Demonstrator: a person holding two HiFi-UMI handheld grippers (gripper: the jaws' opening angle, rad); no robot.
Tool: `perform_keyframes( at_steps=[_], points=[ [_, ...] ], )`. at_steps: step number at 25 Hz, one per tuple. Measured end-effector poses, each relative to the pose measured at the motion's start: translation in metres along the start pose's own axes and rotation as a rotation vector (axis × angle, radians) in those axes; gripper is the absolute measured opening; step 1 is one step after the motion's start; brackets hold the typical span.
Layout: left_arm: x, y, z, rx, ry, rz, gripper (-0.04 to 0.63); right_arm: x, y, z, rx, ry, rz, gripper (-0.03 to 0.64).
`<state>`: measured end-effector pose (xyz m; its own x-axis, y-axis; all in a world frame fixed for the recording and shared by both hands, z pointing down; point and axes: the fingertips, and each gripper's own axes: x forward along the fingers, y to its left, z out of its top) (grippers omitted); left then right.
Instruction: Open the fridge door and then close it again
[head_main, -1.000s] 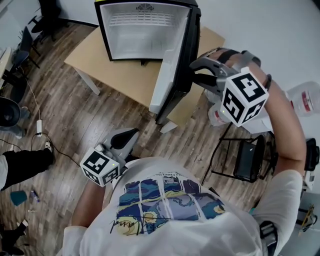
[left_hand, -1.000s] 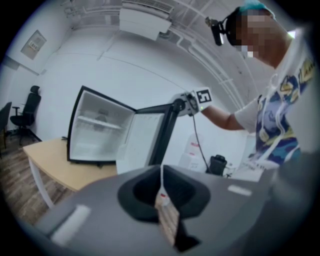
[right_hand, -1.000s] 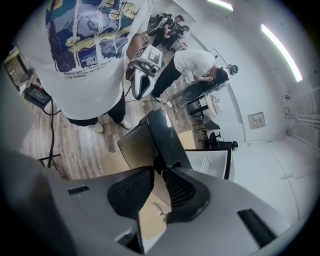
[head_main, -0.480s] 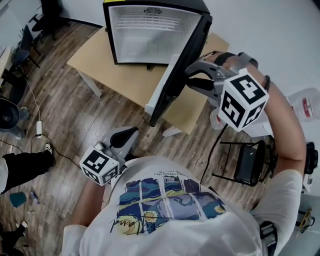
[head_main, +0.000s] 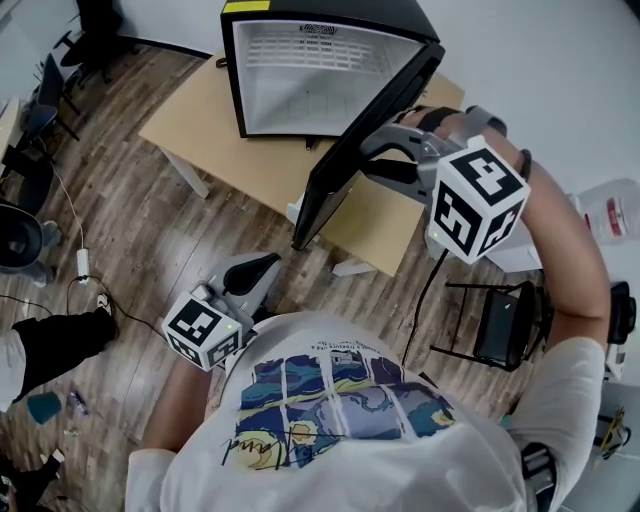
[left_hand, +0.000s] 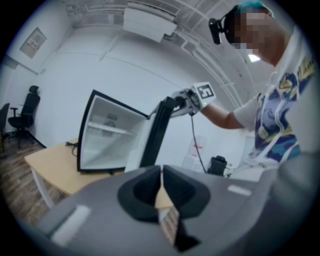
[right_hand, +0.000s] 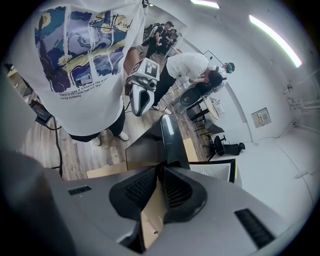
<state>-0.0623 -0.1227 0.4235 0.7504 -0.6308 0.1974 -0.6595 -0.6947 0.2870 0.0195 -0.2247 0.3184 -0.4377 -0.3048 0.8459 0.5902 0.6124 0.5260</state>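
Fridge door (head_main: 335, 185) half-open | right hand-held gripper (head_main: 368, 155) pressed together at its outer face | left hand-held gripper (head_main: 268, 264) closed, idle | push steadily till flush

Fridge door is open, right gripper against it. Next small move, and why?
Probably push leftward with the right gripper, swinging the fridge door toward the fridge cabinet: its shut jaws sit at the door's black outer face, and the white interior is exposed.
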Motion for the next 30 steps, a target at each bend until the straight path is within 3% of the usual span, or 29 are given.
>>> perform_keyframes(
  at_steps=[30],
  points=[
    [-0.045, 0.127, 0.025, -0.016, 0.056, -0.122, 0.020, 0.084, -0.137, 0.000, 0.283, 0.015, -0.032, 0.040]
  ],
)
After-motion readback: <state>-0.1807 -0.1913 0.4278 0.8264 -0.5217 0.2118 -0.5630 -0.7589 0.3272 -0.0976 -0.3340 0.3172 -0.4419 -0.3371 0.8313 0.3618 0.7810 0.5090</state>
